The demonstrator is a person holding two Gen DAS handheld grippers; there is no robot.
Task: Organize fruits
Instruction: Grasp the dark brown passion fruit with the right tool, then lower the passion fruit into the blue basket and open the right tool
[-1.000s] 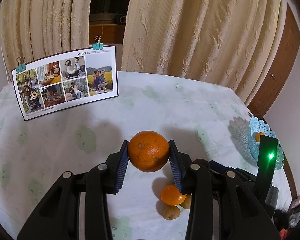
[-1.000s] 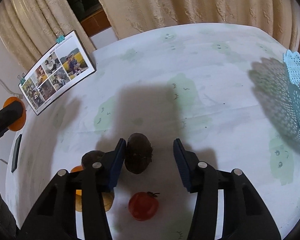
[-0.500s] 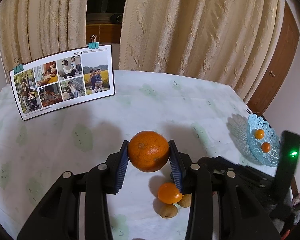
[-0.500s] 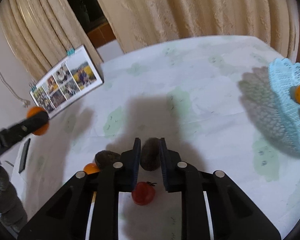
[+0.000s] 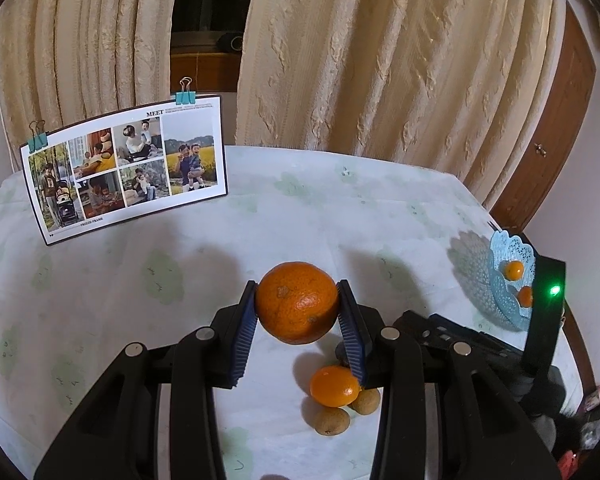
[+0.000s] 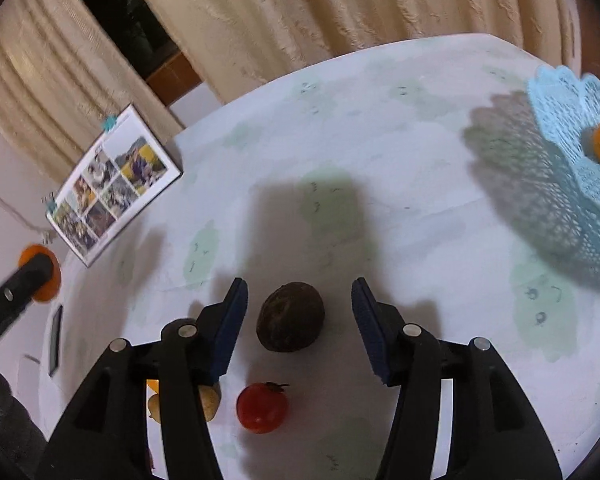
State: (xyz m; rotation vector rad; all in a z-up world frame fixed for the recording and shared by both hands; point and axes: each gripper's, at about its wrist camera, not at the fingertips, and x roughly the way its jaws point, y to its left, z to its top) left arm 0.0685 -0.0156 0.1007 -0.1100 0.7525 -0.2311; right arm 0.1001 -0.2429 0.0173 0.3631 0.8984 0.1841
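Judging by what sits where, you're early on w/ most fruit not yet sorted. Far left, your left gripper (image 5: pixel 298 330) is clamped on the big orange (image 5: pixel 297 302), lifted clear of the table (image 5: pixel 260 240), so that one's picked but not delivered. Below it lie a small orange (image 5: pixel 334 385) and two tan fruits (image 5: pixel 332 421), touching each other, untouched. Next over, your right gripper (image 6: pixel 299 312) has its jaws apart; they've just been opening, and the dark fruit (image 6: pixel 290 317) sits between them w/o pad contact, on the cloth. The tomato (image 6: pixel 262 407) waits just in front. Far right, the blue basket (image 6: pixel 572 184) holds only two small oranges (image 5: pixel 514 269). Left to do, prob.: everything else into the basket.
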